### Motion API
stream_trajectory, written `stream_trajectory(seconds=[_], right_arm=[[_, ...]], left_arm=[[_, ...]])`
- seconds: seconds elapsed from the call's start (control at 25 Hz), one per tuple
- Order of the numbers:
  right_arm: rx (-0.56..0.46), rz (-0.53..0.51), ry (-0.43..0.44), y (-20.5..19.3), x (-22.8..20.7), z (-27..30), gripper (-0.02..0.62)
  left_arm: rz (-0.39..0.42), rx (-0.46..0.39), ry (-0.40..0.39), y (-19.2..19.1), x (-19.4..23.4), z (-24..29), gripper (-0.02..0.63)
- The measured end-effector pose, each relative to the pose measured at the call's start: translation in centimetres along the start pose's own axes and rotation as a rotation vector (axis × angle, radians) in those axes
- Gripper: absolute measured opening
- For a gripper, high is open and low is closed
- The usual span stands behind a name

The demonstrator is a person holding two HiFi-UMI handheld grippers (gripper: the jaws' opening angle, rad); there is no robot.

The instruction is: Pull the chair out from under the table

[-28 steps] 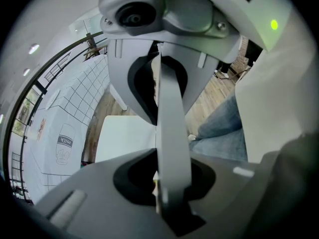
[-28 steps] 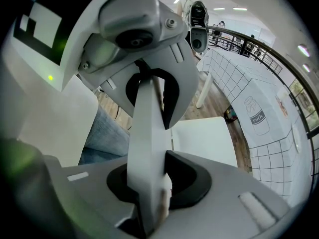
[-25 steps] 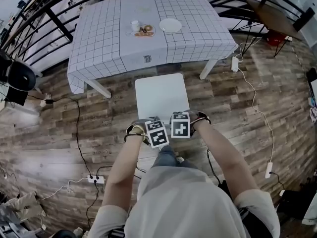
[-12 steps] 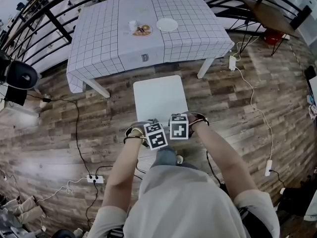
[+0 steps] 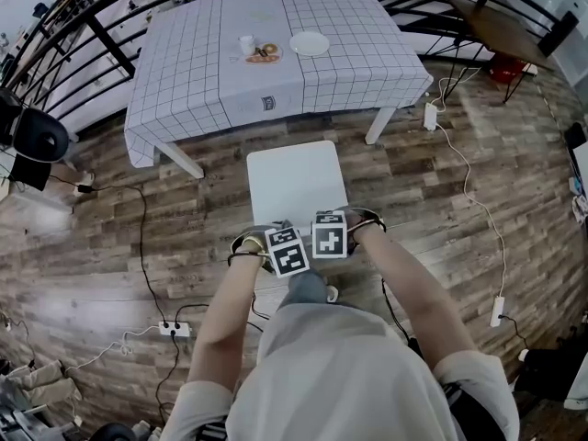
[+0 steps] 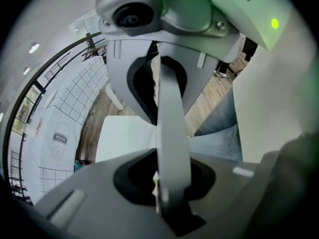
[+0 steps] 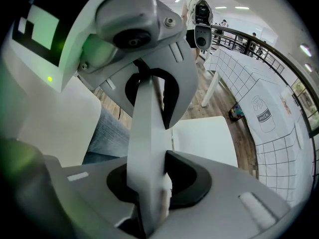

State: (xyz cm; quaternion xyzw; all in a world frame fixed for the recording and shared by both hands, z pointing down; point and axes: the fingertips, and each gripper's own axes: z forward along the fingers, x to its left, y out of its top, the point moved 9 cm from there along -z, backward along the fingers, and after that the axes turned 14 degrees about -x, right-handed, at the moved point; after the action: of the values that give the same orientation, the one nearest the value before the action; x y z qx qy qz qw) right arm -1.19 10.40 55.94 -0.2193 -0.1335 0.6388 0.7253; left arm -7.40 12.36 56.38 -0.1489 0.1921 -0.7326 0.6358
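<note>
1. Centre of the head view: the white chair [image 5: 294, 182] stands on the wooden floor [image 5: 441, 182] with its whole seat showing. The desk [image 5: 184, 81], under a checked cloth, lies at 12 o'clock from it, the hem just past the seat's far edge.
2. At 6 o'clock from the seat, the left gripper [image 5: 288, 249] and the right gripper [image 5: 331, 234] sit side by side, almost touching, and both point steeply down.
3. In the left gripper view the thin white chair back [image 6: 172, 133] runs edge-on between the fingers [image 6: 89, 188], which are partly closed and clamped on it. The right gripper's fingers [image 7: 224, 183] pinch the same panel [image 7: 147, 148] the same way.
4. Holding the back near its middle with both grippers probably lets the person draw the chair straight towards 6 o'clock without it swinging sideways.
5. With the seat clear of the cloth, the pull looks close to complete.
6. A plate [image 5: 310, 44] and a cup [image 5: 246, 44] sit at the desk's 12 o'clock side, well apart from the chair.
</note>
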Motion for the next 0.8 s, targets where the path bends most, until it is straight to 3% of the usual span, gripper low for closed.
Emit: stream_trajectory(seconds=[0.8], right_arm=[[-0.029,0.016,-0.018,-0.4,2.5,0.0,0.083]], left_arm=[[-0.008,0.002,-0.001,0.2,-2.5,0.0,0.078]])
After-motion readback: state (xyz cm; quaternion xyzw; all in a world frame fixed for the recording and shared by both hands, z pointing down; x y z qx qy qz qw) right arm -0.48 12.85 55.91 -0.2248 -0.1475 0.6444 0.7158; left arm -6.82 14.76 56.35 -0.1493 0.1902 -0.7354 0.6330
